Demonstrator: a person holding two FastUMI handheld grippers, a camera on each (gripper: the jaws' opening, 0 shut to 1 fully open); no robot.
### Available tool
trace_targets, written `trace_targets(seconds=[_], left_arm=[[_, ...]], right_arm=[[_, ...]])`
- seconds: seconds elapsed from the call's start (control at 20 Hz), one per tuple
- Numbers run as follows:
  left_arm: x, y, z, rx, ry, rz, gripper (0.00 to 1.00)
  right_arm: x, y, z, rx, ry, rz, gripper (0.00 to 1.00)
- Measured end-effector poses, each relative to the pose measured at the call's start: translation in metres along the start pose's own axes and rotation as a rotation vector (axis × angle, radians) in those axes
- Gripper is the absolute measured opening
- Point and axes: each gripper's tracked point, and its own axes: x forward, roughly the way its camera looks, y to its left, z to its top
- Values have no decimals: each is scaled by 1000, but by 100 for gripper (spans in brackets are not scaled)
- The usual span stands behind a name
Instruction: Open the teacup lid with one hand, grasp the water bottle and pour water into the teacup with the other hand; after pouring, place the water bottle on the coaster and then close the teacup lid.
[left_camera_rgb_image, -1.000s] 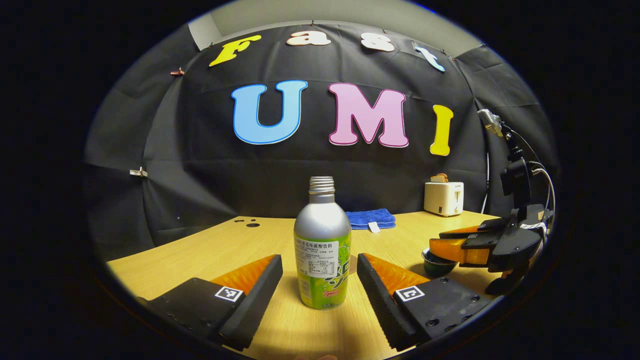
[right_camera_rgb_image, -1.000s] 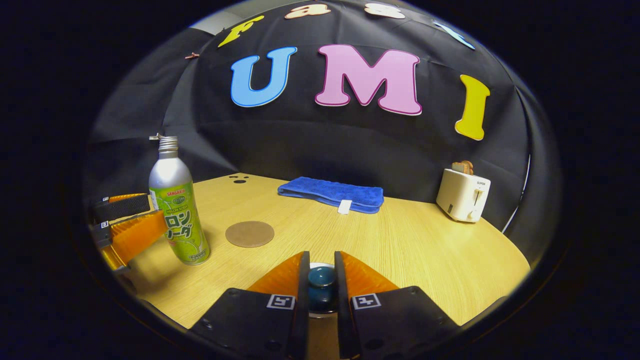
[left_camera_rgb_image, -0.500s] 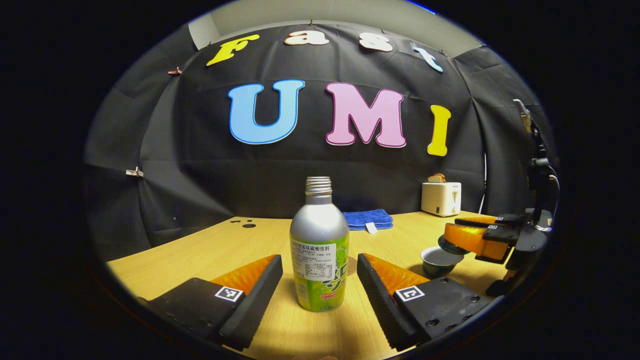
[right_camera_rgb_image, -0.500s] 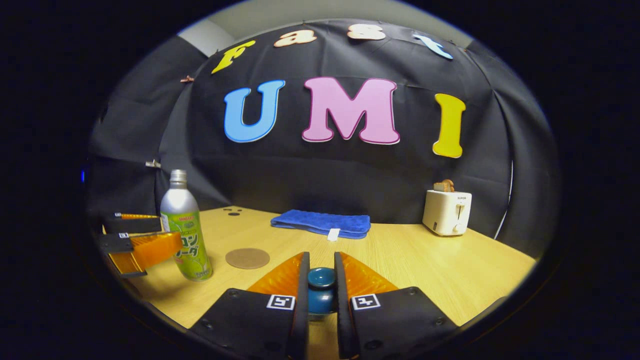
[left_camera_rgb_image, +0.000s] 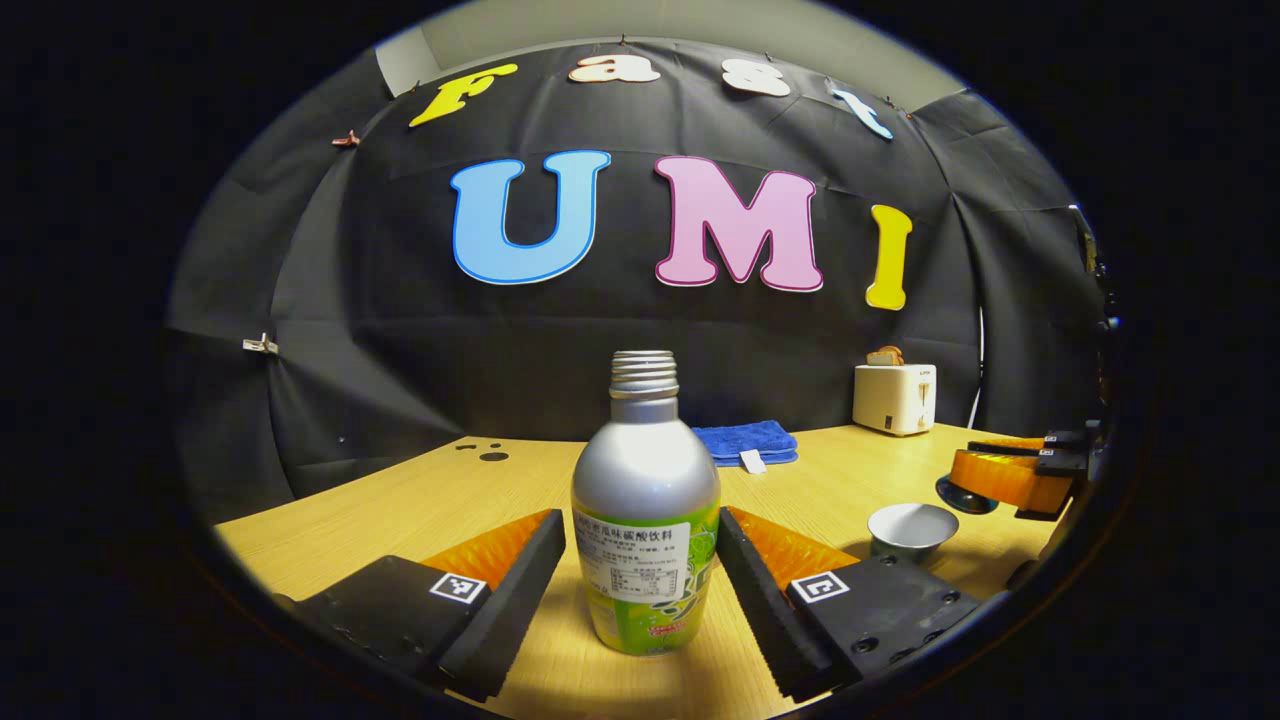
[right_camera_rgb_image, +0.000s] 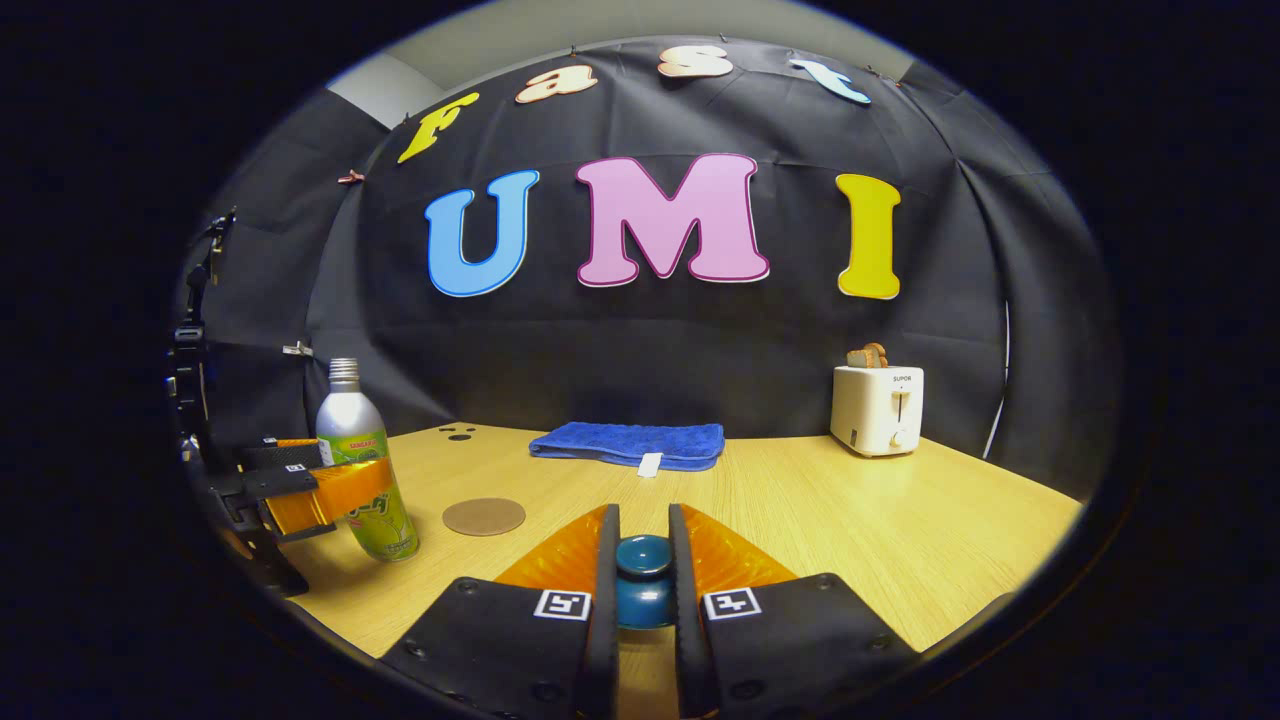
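- Standing upright on the pale wood-grain counter (left_camera_rgb_image: 420, 500), the water bottle (left_camera_rgb_image: 645, 520) is a rounded matte-silver metal body with a ribbed threaded neck, uncapped, and a glossy green and white label round its lower half.
- The left claw (left_camera_rgb_image: 640, 560) is spread wide, one ridged finger on each side of the bottle; both sit near the label, and I cannot tell whether either touches it.
- The right claw (right_camera_rgb_image: 642, 570) is clamped on the smooth, rounded dark teal knob of the teacup lid (right_camera_rgb_image: 642, 580), its fingers close together and pressing it from both sides.
- In the left gripper view the lid (left_camera_rgb_image: 962, 495) hangs in that claw above and to the right of the teacup (left_camera_rgb_image: 910, 528), a small open bowl with a pale interior, resting on the counter.
- A flat, round, cork-brown coaster (right_camera_rgb_image: 484, 516) lies just right of the bottle in the right gripper view.
- Farther back lie a folded blue terry towel (right_camera_rgb_image: 630, 444) and a boxy cream toaster (right_camera_rgb_image: 877, 409).
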Motion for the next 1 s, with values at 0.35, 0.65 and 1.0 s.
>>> trace_targets(seconds=[0.35,0.65,1.0], left_arm=[[20,-1,-1,-1,2,-19,83],[18,-19,3,216,4,-10,80],[34,-59,7,716,5,-80,78]], right_arm=[[-4,-26,1,-2,0,-4,26],[-5,-59,3,-1,0,-30,26],[-8,-87,4,-1,0,-44,26]])
